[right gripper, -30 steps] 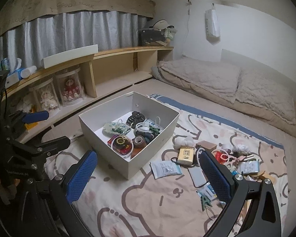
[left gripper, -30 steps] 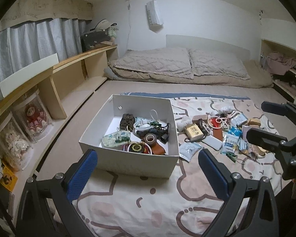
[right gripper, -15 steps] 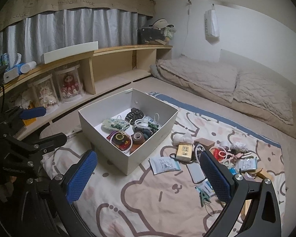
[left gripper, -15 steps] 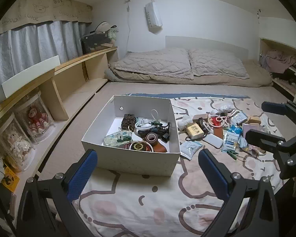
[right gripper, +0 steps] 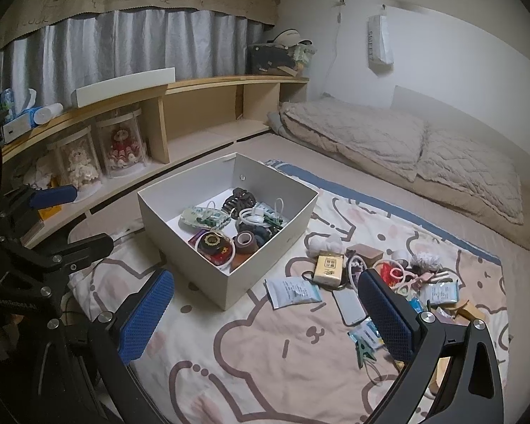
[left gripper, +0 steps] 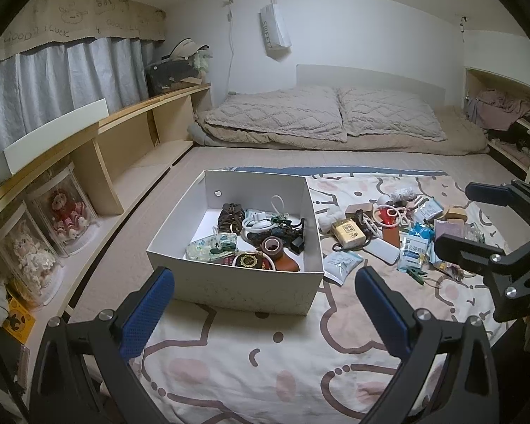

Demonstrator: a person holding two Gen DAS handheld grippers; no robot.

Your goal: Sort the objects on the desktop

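Left hand-held gripper (left gripper: 265, 309): jaws spread wide, holding nothing, hovering in front of the white box (left gripper: 229, 288).
Right hand-held gripper (right gripper: 266, 312): also wide open and empty, above the blanket (right gripper: 229, 353).
Loose items: a white packet (right gripper: 293, 291), a yellow pack (right gripper: 330, 266), a green clip (right gripper: 365, 351) and more lie scattered on the blanket right of the box.
Box: already holds a tape roll (left gripper: 272, 245), a hair claw (left gripper: 231, 213) and cables.
Doing it well: I'd take the nearest packet first, pinching its edge.
Writing: "GOOD LUCK" on the curtain valance (left gripper: 70, 17); lettering on the hanging bag (left gripper: 275, 37) too small to read surely.
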